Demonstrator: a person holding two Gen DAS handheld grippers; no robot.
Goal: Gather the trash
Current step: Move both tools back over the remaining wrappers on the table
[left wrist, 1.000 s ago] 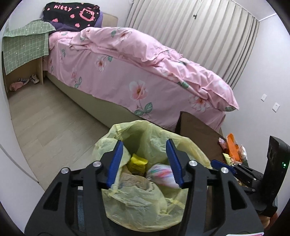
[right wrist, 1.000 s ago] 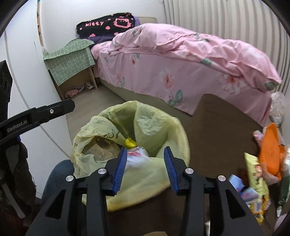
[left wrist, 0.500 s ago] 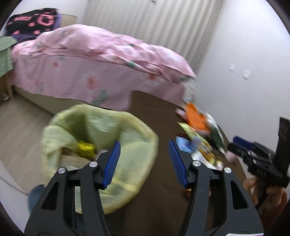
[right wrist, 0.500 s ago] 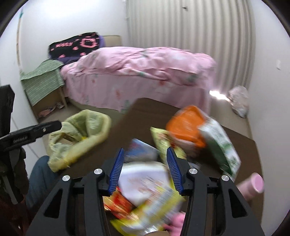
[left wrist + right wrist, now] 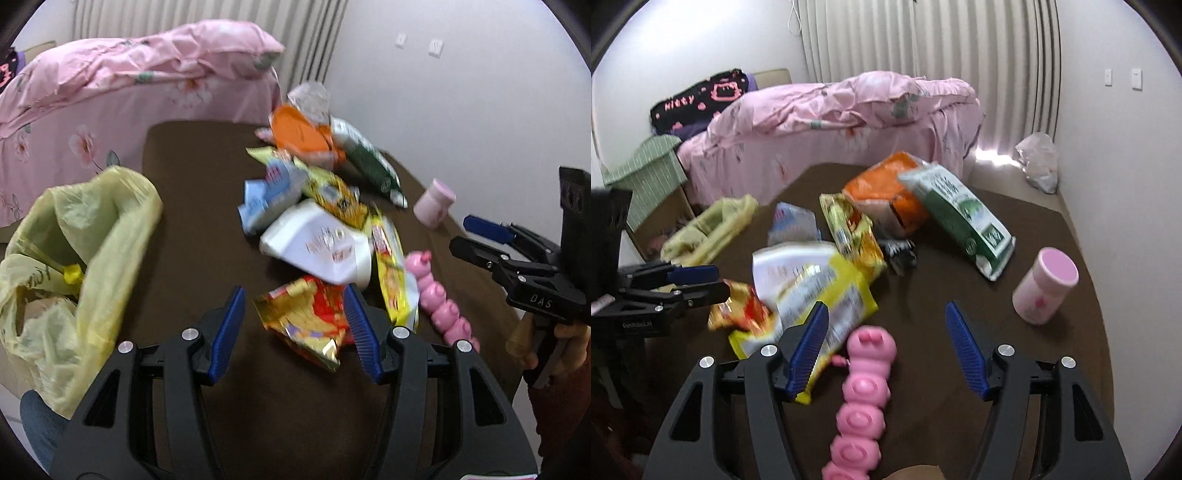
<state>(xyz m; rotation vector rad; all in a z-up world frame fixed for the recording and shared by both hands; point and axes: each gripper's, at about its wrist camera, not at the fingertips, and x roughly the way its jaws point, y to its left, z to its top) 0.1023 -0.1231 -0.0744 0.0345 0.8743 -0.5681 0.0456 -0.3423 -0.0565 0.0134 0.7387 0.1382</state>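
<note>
A heap of snack wrappers lies on the dark brown table (image 5: 192,173). My left gripper (image 5: 295,325) hangs open over a red-and-gold wrapper (image 5: 306,317), which shows between its blue pads untouched. The yellow trash bag (image 5: 92,236) gapes at the table's left edge. My right gripper (image 5: 888,343) has its jaws opening wide above a pink segmented toy (image 5: 866,387), nothing pressed between them. A yellow wrapper (image 5: 816,299) lies beside its left finger. The other wrappers are white (image 5: 325,243), blue (image 5: 269,192), orange (image 5: 882,192) and green-white (image 5: 960,214).
A pink cup (image 5: 1045,286) lies on its side at the table's right. The pink bed (image 5: 831,122) stands behind the table, curtains and a clear plastic bag (image 5: 1036,162) by the far wall. A green-clothed nightstand (image 5: 650,173) is at left.
Both grippers swung right, away from the yellow bag and over the wrapper heap. The right jaws widened. The item seen between them over the bag is gone.
</note>
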